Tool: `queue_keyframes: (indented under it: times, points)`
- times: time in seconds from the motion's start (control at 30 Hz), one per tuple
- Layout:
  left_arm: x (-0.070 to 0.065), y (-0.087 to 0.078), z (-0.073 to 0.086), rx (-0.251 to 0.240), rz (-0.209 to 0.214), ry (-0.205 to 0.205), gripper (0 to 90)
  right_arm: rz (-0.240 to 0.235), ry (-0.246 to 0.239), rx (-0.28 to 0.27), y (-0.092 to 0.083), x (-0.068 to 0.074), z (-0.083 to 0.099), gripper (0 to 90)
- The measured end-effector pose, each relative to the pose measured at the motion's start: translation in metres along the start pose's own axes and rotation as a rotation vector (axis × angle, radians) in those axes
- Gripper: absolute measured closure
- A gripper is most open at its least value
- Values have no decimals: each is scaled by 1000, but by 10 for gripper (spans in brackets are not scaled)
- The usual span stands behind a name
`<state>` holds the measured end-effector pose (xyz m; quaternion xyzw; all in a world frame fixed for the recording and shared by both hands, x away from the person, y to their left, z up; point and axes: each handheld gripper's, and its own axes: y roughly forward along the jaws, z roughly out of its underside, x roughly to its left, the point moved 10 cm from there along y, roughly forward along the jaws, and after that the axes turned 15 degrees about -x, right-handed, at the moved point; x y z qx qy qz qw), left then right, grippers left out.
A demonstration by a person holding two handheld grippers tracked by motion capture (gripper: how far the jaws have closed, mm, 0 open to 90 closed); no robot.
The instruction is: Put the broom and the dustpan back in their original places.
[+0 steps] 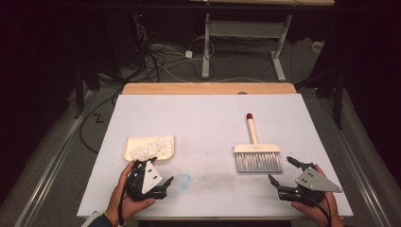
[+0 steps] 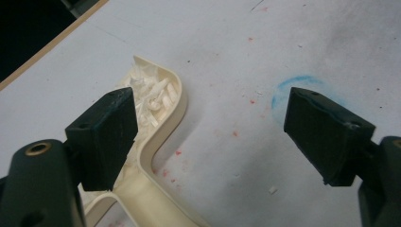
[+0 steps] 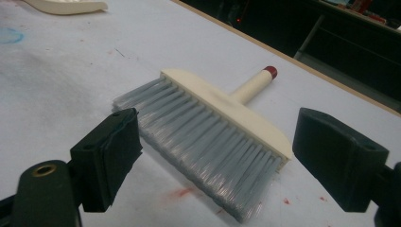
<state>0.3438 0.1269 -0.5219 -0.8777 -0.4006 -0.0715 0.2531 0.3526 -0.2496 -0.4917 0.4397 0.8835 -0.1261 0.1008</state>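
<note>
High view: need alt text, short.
A person's two open grippers rest at the near edge of a white table: the left gripper beside a cream dustpan of white scraps, the right gripper just short of a grey-bristled brush.

Cream brush [image 1: 257,153] with grey bristles, cream dustpan [image 1: 149,148]

Dustpan [image 2: 161,137] handle cut off by bottom edge in left gripper view; left claw's jaw hides part of white scraps [image 2: 151,97].
</note>
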Motion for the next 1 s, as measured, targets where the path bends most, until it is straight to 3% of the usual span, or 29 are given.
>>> queue_keyframes:
  times: [1.0]
  points:
    - [-2,10,3,34,8,2,170,-3,1,10,1,-2,4,164]
